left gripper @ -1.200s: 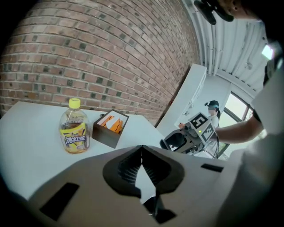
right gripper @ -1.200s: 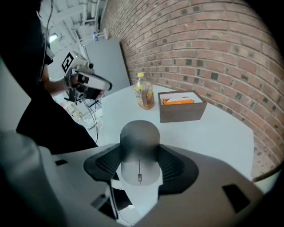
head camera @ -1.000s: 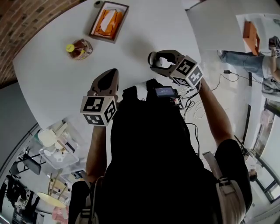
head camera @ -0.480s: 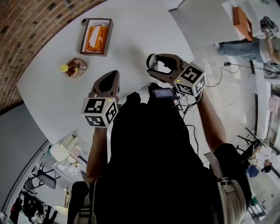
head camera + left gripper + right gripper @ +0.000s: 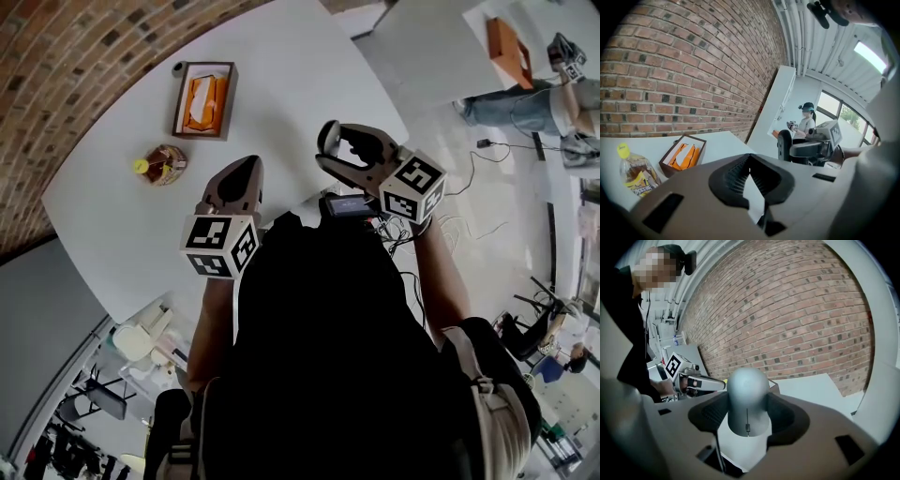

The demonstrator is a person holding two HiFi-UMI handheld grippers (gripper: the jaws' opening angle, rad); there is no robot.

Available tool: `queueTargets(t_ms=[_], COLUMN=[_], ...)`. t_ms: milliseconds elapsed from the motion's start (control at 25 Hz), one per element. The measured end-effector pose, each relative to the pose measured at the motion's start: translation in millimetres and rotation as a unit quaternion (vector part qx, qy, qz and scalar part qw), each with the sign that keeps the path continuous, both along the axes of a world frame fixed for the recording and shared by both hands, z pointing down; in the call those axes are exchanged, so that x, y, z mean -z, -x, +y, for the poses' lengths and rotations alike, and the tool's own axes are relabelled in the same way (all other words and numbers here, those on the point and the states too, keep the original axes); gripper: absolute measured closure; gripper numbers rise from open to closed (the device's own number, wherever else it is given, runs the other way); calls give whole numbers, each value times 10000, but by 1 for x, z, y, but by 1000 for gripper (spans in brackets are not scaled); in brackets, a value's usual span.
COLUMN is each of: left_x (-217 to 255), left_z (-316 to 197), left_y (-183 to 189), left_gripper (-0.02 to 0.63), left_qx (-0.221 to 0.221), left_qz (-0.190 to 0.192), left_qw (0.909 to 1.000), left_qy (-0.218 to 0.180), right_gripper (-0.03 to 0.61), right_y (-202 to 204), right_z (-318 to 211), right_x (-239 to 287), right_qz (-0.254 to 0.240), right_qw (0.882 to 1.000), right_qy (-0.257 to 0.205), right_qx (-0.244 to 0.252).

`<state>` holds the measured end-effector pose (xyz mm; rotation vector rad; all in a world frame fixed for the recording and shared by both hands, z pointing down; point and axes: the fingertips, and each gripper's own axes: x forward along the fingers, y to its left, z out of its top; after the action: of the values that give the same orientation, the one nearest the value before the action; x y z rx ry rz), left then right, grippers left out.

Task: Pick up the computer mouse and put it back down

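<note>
The grey, rounded computer mouse [image 5: 747, 397] is gripped nose-up between the dark ribbed pads of the right tool [image 5: 327, 146], whose jaws are spread wide around its body. It is held in the air over the near right part of the white round desk [image 5: 281, 75]. The left tool [image 5: 247, 171] is kept alongside, jaws drawn together with nothing between them. The pick-up looks done and the put-down remains. A level, gentle lowering onto bare desk is called for next, with the grip released only once the mouse is seated.
</note>
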<state>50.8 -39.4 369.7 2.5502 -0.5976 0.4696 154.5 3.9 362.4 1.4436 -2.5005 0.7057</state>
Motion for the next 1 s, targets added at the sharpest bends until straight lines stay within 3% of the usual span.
queueTargets(t_ms=[440, 1000], left_x=[11, 5], left_z=[9, 15], left_y=[-18, -2], left_gripper=[600, 600], left_qx=[-266, -48], left_qz=[101, 77], left_qw=[9994, 10000], left_qy=[-171, -10], right_gripper=[299, 299], right_y=[-9, -14], right_z=[4, 11], right_x=[13, 3], right_qz=[-118, 77], right_qw=[9994, 9996], right_qy=[-143, 31], right_qx=[-282, -281])
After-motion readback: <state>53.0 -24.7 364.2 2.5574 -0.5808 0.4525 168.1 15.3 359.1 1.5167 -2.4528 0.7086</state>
